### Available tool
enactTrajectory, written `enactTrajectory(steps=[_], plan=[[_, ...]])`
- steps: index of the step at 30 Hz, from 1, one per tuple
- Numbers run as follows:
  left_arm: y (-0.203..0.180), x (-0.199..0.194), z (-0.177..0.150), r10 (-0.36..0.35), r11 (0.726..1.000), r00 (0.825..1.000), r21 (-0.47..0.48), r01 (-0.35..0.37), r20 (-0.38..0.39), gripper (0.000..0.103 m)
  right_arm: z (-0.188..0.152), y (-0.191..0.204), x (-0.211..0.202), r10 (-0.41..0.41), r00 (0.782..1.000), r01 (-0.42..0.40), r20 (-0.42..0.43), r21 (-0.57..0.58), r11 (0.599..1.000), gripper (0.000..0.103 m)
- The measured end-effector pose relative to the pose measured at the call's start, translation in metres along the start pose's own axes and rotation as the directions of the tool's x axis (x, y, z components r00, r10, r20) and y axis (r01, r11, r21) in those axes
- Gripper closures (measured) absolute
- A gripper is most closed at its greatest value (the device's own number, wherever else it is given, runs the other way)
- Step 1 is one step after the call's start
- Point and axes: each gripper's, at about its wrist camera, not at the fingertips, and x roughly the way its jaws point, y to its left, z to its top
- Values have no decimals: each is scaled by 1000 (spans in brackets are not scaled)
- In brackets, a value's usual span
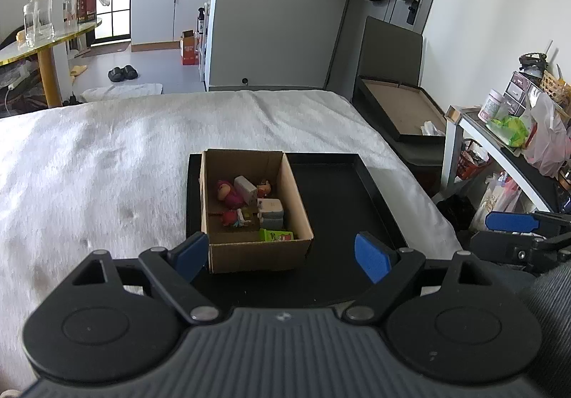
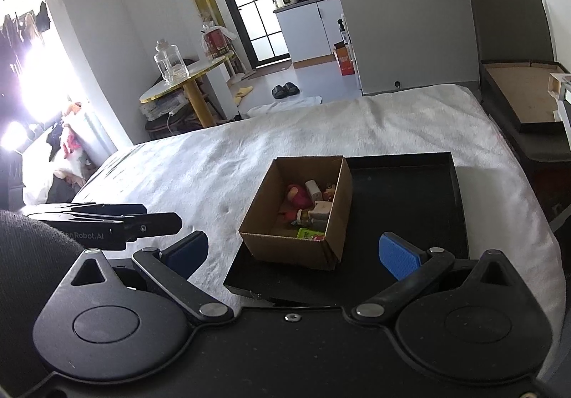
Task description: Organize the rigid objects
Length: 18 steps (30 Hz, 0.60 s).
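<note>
An open cardboard box (image 1: 255, 255) stands on the left part of a black tray (image 1: 332, 198) on a white-covered bed. Inside lie several small toys: a pink figure (image 1: 228, 194), white and grey blocks (image 1: 271, 210) and a green block (image 1: 276, 235). My left gripper (image 1: 282, 255) is open and empty, its fingers on either side of the box's near wall, a little short of it. In the right wrist view the box (image 2: 296, 248) and tray (image 2: 403, 198) lie ahead. My right gripper (image 2: 296, 251) is open and empty, near the tray's front edge.
The white bed cover (image 1: 107, 166) spreads left of the tray. An open dark storage box (image 1: 399, 109) stands past the bed's right edge, beside a cluttered shelf (image 1: 517, 119). A round table with glass jars (image 2: 178, 73) stands far left. The right gripper shows at the left view's right edge (image 1: 514, 223).
</note>
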Motion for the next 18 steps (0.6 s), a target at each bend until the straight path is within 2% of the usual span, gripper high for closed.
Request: enactTrajectory(steps=[18], plan=[[2, 3, -2, 8, 1000, 1000, -11, -8, -12, 15, 0, 7, -1, -38, 999, 38, 2, -7, 999, 0]])
